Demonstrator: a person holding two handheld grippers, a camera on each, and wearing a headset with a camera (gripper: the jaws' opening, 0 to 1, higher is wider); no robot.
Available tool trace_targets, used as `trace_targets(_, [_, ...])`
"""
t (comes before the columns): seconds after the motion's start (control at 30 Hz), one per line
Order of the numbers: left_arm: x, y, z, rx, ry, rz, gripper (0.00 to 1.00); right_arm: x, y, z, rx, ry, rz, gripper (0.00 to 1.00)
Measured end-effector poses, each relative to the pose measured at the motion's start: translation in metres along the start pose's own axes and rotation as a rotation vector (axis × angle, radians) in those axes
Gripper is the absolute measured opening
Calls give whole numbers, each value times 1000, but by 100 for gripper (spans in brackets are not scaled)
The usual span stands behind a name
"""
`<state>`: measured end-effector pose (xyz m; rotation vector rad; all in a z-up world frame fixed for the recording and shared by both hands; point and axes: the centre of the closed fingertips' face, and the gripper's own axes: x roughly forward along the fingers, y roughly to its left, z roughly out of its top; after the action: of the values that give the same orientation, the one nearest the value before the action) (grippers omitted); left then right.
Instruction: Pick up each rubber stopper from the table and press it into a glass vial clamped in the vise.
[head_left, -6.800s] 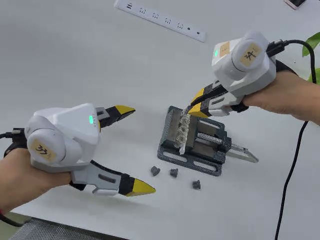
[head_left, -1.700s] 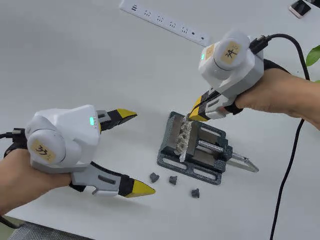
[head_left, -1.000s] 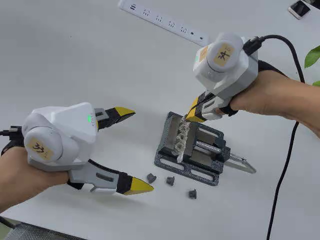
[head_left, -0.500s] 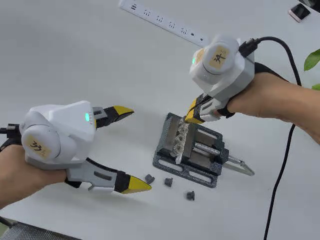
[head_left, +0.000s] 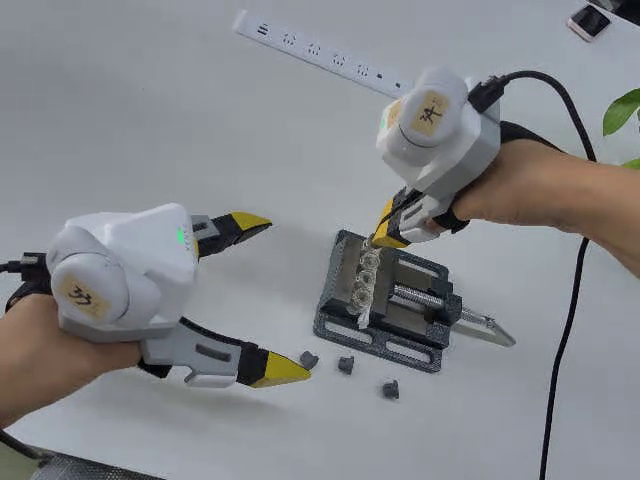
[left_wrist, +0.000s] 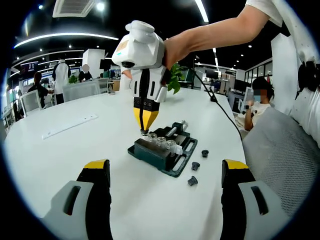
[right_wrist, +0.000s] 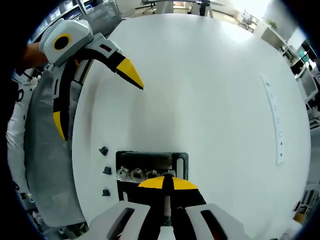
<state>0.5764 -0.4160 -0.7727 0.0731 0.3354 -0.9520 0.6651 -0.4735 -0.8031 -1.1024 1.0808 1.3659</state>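
A dark vise (head_left: 400, 322) on the white table (head_left: 150, 120) clamps a row of clear glass vials (head_left: 361, 283). My right gripper (head_left: 382, 240) is shut and points steeply down, its tips on the far-end vial; anything between them is hidden. In the right gripper view its tips (right_wrist: 167, 183) cover that vial, with three open vials (right_wrist: 136, 174) beside it. Three dark rubber stoppers (head_left: 346, 365) lie in front of the vise. My left gripper (head_left: 268, 297) is open left of the vise, its lower fingertip (head_left: 287, 372) just short of the nearest stopper (head_left: 309, 359).
A white power strip (head_left: 320, 55) lies at the back of the table. A black cable (head_left: 570, 330) runs down the right side. A phone (head_left: 588, 20) and a green leaf (head_left: 622, 108) sit at the far right. The left gripper view has people and chairs beyond the table.
My right gripper has tipped more upright over the vise's far end and stayed shut. My left gripper's lower tip has come a little closer to the nearest stopper. The stoppers have not moved.
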Motion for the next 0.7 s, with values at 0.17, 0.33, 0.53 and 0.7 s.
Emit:
trace_targets(0.17, [-2, -2, 4, 9, 4, 5, 91, -1, 0, 1, 10, -29, -16, 0])
trace_targets(0.33, [-3, -5, 7, 12, 5, 6, 91, -1, 0, 0, 8, -32, -20, 0])
trace_targets(0.53, [-4, -8, 10, 17, 8, 8, 91, -2, -1, -1, 12, -38, -20, 0])
trace_targets(0.7, [-7, -7, 10, 19, 9, 13, 91, -3, 1, -3, 9, -47, -26, 1])
